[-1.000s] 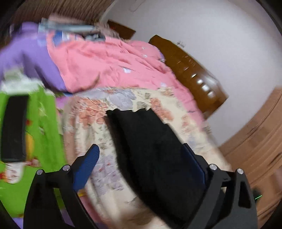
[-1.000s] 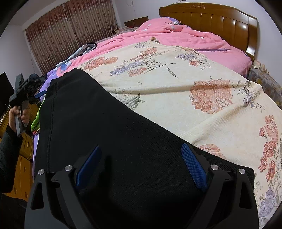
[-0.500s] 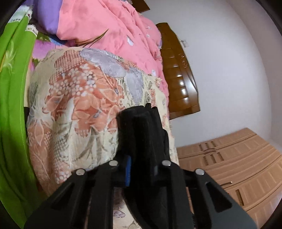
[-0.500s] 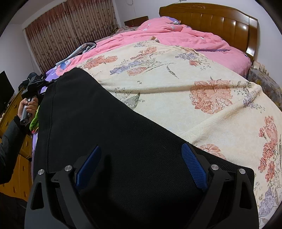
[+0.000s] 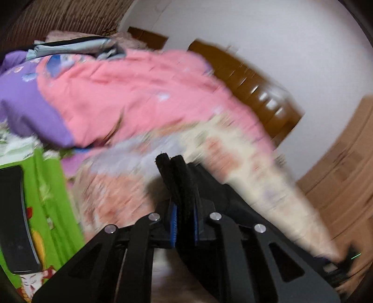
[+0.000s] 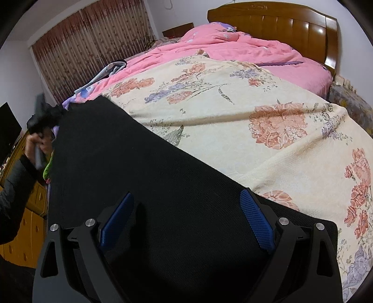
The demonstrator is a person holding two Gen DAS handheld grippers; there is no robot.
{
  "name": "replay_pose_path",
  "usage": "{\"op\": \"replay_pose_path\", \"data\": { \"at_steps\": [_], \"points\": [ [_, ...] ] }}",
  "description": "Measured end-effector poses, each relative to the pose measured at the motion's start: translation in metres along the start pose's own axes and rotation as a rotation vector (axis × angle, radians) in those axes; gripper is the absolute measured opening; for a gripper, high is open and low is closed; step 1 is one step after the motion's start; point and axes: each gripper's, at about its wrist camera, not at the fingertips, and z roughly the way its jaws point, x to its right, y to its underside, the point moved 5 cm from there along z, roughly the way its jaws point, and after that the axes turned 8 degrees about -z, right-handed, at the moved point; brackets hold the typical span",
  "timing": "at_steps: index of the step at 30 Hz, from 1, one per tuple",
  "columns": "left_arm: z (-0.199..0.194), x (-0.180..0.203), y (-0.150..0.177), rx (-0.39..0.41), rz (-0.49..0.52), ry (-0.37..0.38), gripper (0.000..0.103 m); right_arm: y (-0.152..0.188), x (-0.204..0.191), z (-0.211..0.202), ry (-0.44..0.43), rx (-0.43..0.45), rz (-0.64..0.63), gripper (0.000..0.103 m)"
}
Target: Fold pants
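Observation:
Black pants (image 6: 130,163) lie flat along the near edge of the bed, on a cream floral blanket (image 6: 233,111). My right gripper (image 6: 186,216) is open, its blue pads spread just above the near end of the pants. My left gripper (image 5: 184,219) is shut on the far end of the pants (image 5: 179,179), whose bunched black edge sticks up between the pads. In the right wrist view the left gripper (image 6: 44,116) shows at the far left corner of the pants, held by a hand, with that corner lifted.
A pink quilt (image 6: 221,46) covers the far half of the bed, against a wooden headboard (image 6: 279,21). Folded clothes (image 6: 105,72) lie on the quilt's left edge. A green cloth (image 5: 51,198) and wooden drawers (image 6: 25,221) are left of the bed. Curtains (image 6: 93,46) hang behind.
My left gripper closed on the far end of the pants and has lifted it; its view is blurred by motion. My right gripper stayed still and open.

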Motion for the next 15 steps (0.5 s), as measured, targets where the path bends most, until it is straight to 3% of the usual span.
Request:
{"op": "replay_pose_path", "data": {
  "at_steps": [5,8,10,12,14,15],
  "points": [
    [-0.003,-0.025,0.009,0.019,-0.094,0.083,0.011,0.0,-0.004,0.001,0.027,-0.01,-0.018,0.089],
    [-0.01,-0.025,0.011,0.0,-0.103,0.088,0.011,-0.004,-0.016,-0.001,0.12,-0.048,-0.017,0.09],
    [-0.009,-0.028,0.011,-0.013,-0.123,0.098,0.012,-0.013,-0.052,-0.004,0.045,-0.035,-0.018,0.09],
    [-0.01,-0.029,0.012,-0.016,-0.144,0.11,0.014,-0.022,-0.1,-0.003,0.005,-0.006,-0.117,0.089],
    [-0.011,-0.032,0.013,-0.018,-0.181,0.135,0.015,-0.018,-0.145,0.014,0.003,-0.078,-0.247,0.089],
    [-0.011,-0.034,0.013,-0.019,-0.2,0.145,0.015,-0.006,-0.17,0.034,0.046,-0.167,-0.371,0.089]
  ]
}}
